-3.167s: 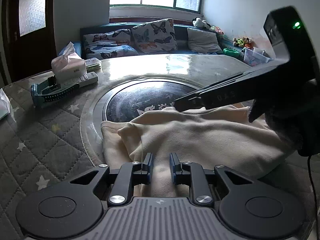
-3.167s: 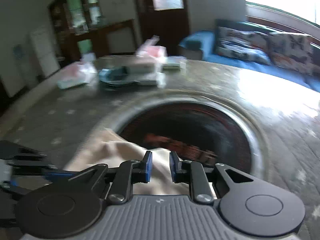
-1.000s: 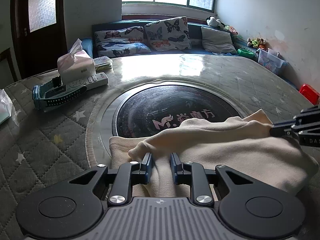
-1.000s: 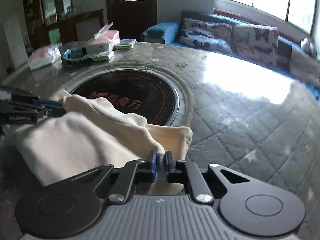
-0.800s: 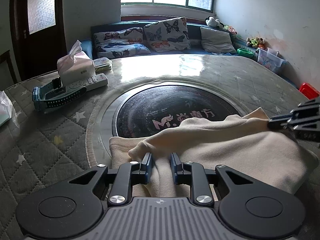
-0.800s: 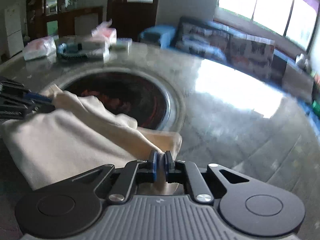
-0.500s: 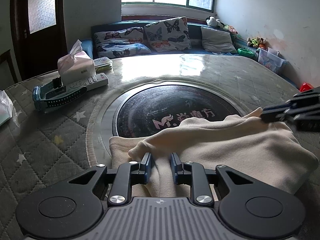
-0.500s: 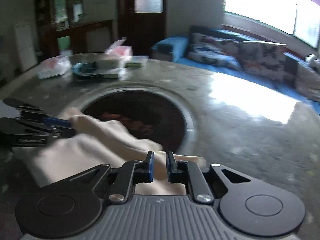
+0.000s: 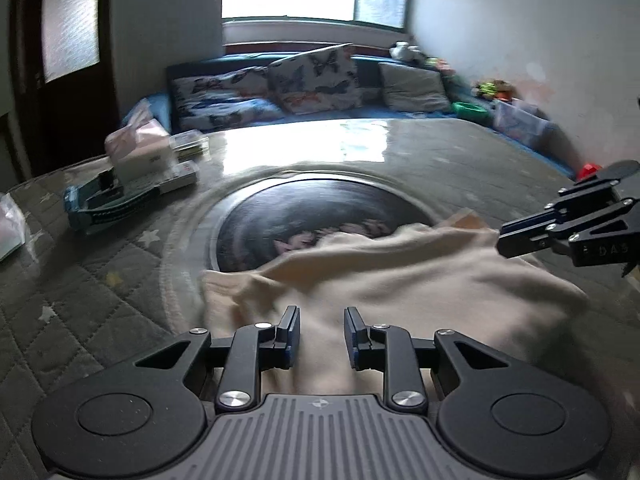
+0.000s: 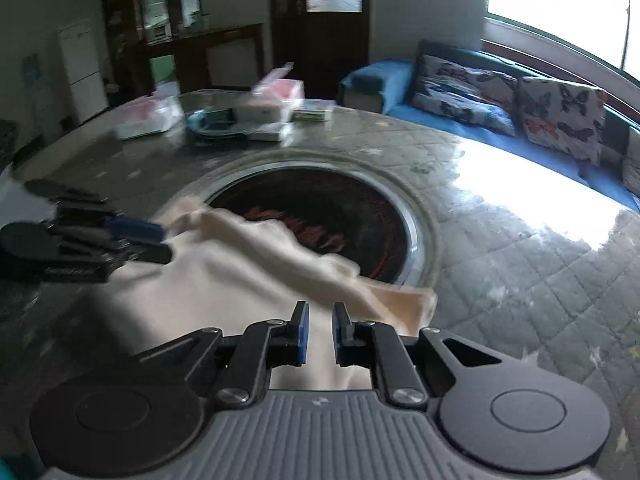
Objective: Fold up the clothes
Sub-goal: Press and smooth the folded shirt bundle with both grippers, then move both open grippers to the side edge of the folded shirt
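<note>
We see our left gripper (image 9: 322, 334) w/ fingers spread apart, nothing pinched btwn them; the cream garment (image 9: 420, 280) lies right under & ahead of those fingertips, folded into a thick bundle on the table (image 9: 100, 292); its far edge laps over the dark round inset (image 9: 320, 216) beyond the fingers; our right gripper (image 10: 318, 334) has its blue pads (image 10: 302, 332) parted by a narrow gap, cloth (image 10: 224, 276) showing thru the gap but not clamped as far as we can tell; that cloth runs from under the right fingers out to their left, toward the left gripper (image 10: 160, 240), which sits at the bundle's far end; from the left cam the right gripper (image 9: 504, 240) hangs just off the garment's right edge, tips close to the fabric, contact unclear (blur); well ahead-left of the left fingers: tissue box (image 9: 136, 152) & a blue-black device (image 9: 108, 204) beside it; sofa (image 9: 304, 88) w/ butterfly cushions past the table
</note>
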`<state>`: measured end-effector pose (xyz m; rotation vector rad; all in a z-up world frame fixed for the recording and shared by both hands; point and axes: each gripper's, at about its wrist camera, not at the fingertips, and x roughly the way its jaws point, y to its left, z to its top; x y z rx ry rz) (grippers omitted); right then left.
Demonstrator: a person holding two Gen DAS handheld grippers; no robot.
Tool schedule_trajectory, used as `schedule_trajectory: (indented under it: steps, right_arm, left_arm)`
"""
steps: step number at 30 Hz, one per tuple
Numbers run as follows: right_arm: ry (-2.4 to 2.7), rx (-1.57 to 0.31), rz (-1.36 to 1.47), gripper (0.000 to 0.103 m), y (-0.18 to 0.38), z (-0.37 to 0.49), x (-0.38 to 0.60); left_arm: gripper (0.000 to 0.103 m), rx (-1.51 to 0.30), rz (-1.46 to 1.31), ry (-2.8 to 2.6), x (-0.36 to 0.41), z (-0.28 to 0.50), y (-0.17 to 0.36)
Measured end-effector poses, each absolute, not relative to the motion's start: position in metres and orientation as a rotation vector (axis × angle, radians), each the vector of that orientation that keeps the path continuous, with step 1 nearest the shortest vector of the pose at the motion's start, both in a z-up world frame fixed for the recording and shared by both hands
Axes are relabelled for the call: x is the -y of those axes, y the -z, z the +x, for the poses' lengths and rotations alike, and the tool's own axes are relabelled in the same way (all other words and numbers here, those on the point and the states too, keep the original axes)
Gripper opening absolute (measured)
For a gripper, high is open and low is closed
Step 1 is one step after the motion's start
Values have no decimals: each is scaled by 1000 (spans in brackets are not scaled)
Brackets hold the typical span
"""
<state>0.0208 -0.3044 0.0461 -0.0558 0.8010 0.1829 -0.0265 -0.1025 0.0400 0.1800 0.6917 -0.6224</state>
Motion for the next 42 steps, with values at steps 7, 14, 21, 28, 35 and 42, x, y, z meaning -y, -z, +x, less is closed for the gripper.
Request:
schedule_trajectory:
  steps: [7, 14, 21, 28, 35, 42]
  right_arm:
    - [-203, -805, -93, 10, -31, -12, 290]
    - [-208, -782, -158, 12, -13, -21, 289]
    - [-230, -817, -206, 12, -16, -27, 288]
    - [-221, -821, -190, 12, -17, -42, 293]
    - [-201, -833, -204, 12, -18, -49, 289]
    - [-201, -827, -148, 16, -30, -49, 292]
  left_arm:
    - [29, -679, 192, 649, 93, -48, -29]
    - [31, -737, 79, 653, 84, -43, -25]
    - [31, -770, 64, 662, 85, -52, -27]
    - [31, -781, 64, 680, 88, -68, -26]
    - [31, -783, 75, 691, 86, -74, -25]
    - [33, -772, 99, 707, 87, -72, -39]
